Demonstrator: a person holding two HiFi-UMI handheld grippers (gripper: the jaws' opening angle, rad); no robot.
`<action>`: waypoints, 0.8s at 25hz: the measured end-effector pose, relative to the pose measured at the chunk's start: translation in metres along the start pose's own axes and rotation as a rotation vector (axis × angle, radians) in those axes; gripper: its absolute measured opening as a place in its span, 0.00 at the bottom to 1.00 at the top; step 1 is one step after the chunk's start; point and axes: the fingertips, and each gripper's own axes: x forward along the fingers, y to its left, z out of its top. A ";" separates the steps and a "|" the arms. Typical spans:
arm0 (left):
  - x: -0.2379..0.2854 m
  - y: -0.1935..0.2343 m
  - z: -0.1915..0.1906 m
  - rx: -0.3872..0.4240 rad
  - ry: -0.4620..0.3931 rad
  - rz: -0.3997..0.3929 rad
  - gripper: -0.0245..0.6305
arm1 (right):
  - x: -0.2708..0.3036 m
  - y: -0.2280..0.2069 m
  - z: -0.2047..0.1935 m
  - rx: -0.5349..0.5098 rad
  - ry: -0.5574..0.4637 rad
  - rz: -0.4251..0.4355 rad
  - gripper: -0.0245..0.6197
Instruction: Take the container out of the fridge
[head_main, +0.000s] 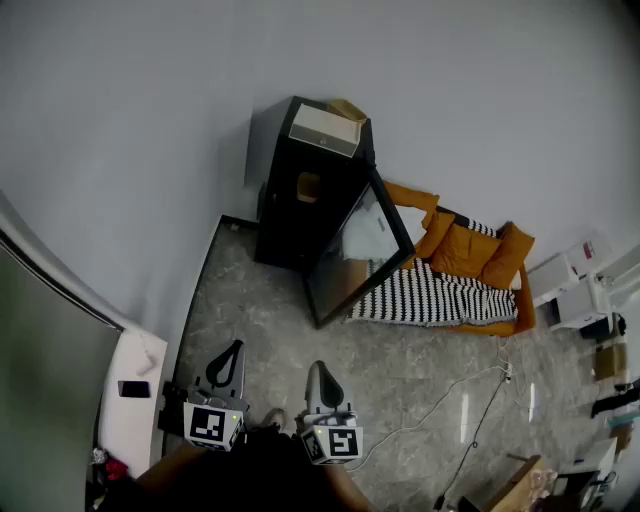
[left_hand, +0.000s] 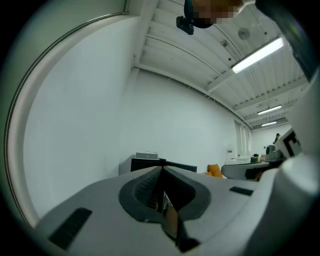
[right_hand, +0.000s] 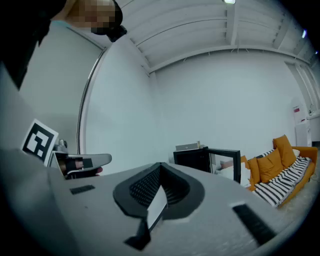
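A black fridge (head_main: 300, 200) stands against the far wall with its glass door (head_main: 358, 250) swung open toward me. Inside, on an upper shelf, sits a small tan container (head_main: 308, 186). My left gripper (head_main: 228, 352) and right gripper (head_main: 318, 370) are low in the head view, side by side and far short of the fridge. Both have their jaws closed together with nothing between them. The left gripper view shows the fridge (left_hand: 149, 161) small beyond the shut left gripper (left_hand: 162, 170). Past the shut right gripper (right_hand: 160, 165) in the right gripper view are the fridge (right_hand: 196, 155) and its open door (right_hand: 227, 162).
A white box (head_main: 322, 128) lies on top of the fridge. An orange sofa (head_main: 470, 250) with a striped blanket (head_main: 430, 295) stands just right of the open door. A cable (head_main: 470, 395) runs over the grey floor. A white counter (head_main: 135, 385) is at my left.
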 end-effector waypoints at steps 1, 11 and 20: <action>0.001 -0.001 -0.002 0.007 -0.010 -0.012 0.04 | 0.001 0.000 0.001 0.001 0.004 -0.004 0.04; -0.001 0.004 -0.002 -0.002 0.001 -0.008 0.04 | 0.002 0.002 0.001 0.021 -0.004 -0.011 0.04; -0.008 0.027 0.001 -0.008 -0.013 -0.010 0.04 | 0.010 0.012 -0.009 0.018 0.026 -0.041 0.04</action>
